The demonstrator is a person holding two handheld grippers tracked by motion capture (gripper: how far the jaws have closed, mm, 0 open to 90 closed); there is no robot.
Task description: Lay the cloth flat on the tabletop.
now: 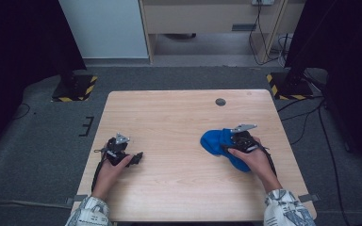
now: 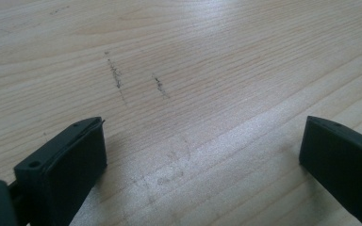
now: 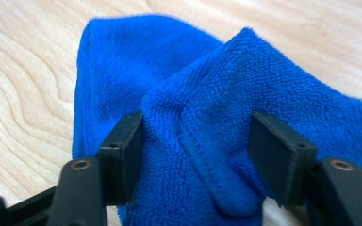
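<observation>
Jaws of the right gripper (image 3: 195, 155) stand on either side of a raised fold of the blue cloth (image 3: 169, 80), touching it but with a gap left between them, so whether they have truly clamped it cannot be told. Bunched on the right half of the wooden table (image 1: 169, 113), the cloth (image 1: 215, 141) runs from the right hand (image 1: 254, 157) toward the table's middle. Well apart at the left, the left gripper (image 2: 202, 150) rests spread wide over bare wood.
</observation>
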